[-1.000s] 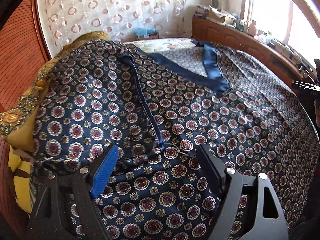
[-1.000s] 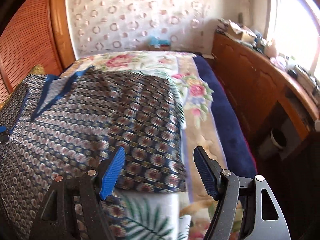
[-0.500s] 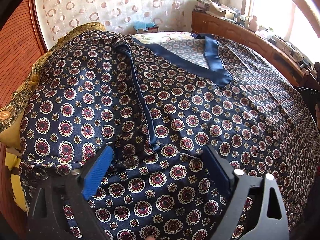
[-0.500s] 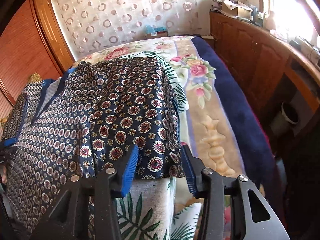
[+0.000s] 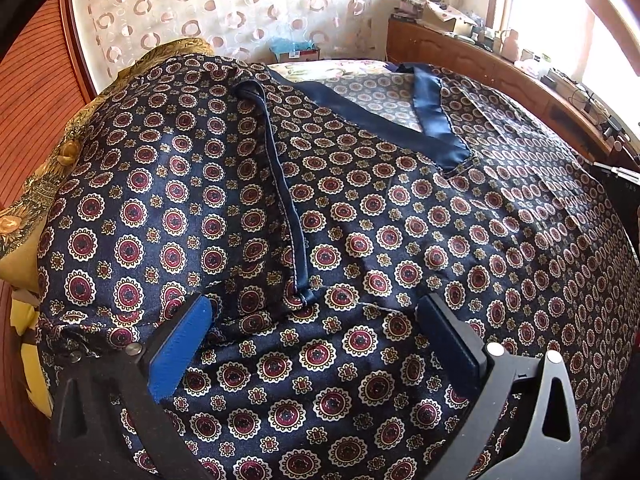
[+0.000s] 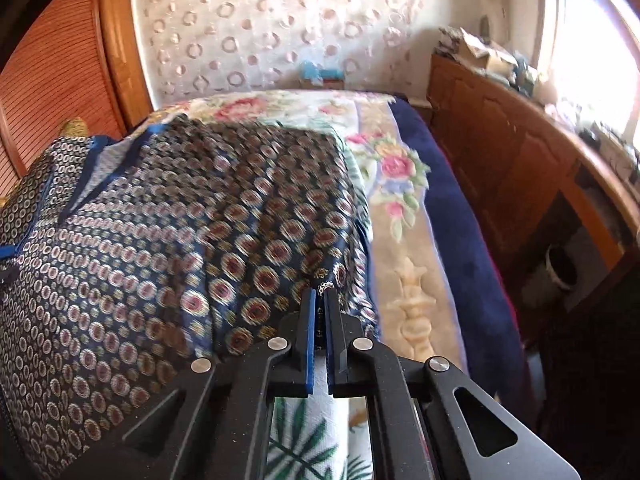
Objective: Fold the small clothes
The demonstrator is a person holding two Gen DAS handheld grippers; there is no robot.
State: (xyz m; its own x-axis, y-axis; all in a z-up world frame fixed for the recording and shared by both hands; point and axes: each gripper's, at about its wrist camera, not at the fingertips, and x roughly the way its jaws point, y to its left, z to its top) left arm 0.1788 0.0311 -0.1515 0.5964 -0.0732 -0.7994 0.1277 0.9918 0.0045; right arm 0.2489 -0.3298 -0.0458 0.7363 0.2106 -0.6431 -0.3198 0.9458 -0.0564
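my left wrist view sits close over the patterned garment (image 5: 360,220), tilted down, facing the curtained wall (image 5: 240,12). my right wrist view looks along the bed (image 6: 452,216) edge. both share garment, curtain and wooden cabinet (image 5: 460,52).

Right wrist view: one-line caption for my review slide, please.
Right gripper shut on the near edge of the patterned navy garment spread over a floral bedspread, wooden cabinets alongside.

Navy medallion-print garment (image 5: 360,240) lies spread flat across the bed.
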